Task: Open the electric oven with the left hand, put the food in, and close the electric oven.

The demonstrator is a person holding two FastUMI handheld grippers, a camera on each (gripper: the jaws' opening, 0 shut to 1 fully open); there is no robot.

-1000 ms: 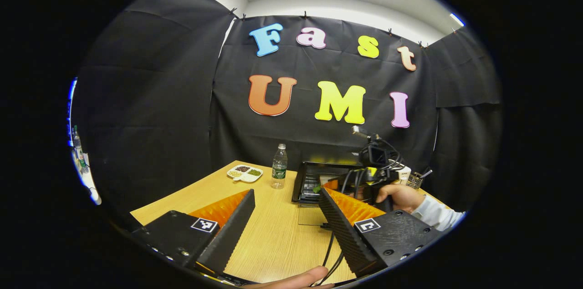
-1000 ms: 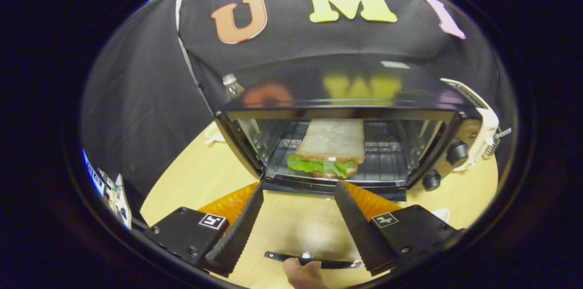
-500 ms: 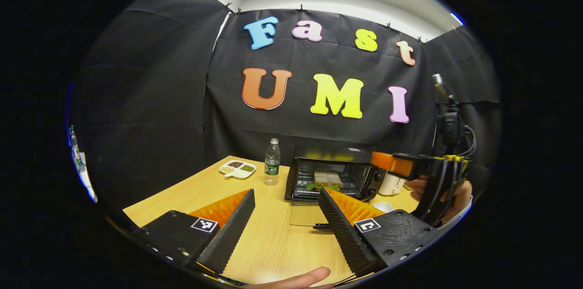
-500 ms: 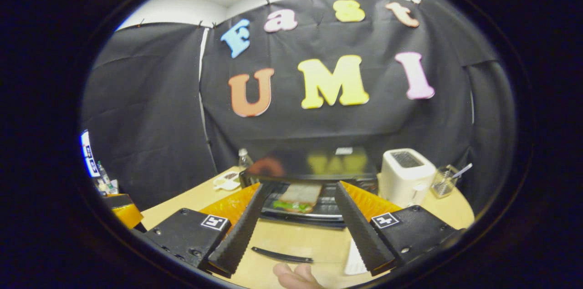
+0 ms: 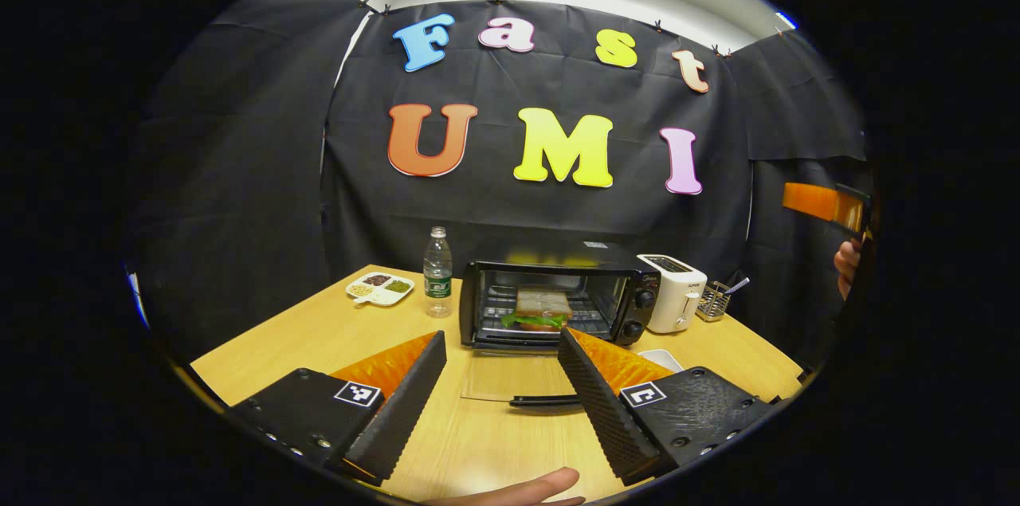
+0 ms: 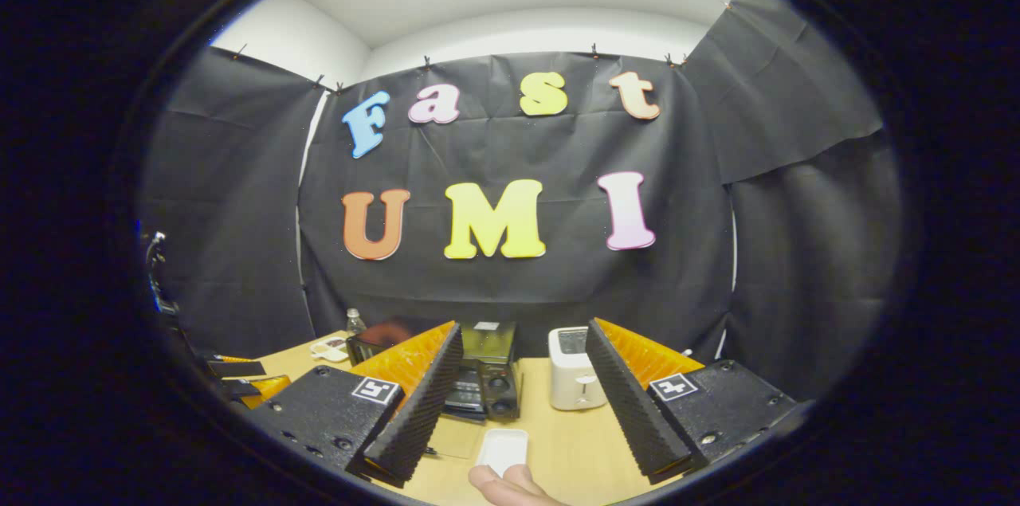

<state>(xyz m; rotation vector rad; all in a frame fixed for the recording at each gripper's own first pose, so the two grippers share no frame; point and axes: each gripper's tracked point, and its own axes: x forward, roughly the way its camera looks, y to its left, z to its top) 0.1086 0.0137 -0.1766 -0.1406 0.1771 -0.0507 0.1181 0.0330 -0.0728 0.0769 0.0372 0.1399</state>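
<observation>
**Black oven stands open with the sandwich inside, both tools empty**

Black and boxy, the electric oven (image 5: 558,295) sits toward the back of the wooden table (image 5: 319,339), its glass door (image 5: 510,374) dropped flat onto the table in front of it. The sandwich (image 5: 540,308), white bread over green lettuce, rests on the rack inside. In the left gripper view the left tool (image 5: 500,378) hovers low over the table, its fingers spread wide with nothing between them; the oven lies straight ahead of it, well apart, with the door's dark handle (image 5: 546,400) just beyond the fingertips. A fingertip of the hand holding that tool shows at the bottom edge.

In the right gripper view the right tool (image 6: 522,390) is raised and held back, its fingers likewise wide apart and empty. The oven (image 6: 478,382) appears low between them, partly hidden by the left-hand finger, far off.

Around the oven: a white toaster (image 5: 672,303) stands just beside its right side, and a small wire holder with utensils (image 5: 717,300) sits beyond that. A clear water bottle (image 5: 437,273) stands just left of the oven, and farther left lies a white divided dish (image 5: 380,288) holding beans or grains in three compartments. A small white tray (image 6: 502,450) lies on the table in front of the oven's right corner. Nothing stands between the left tool and the open door.
</observation>
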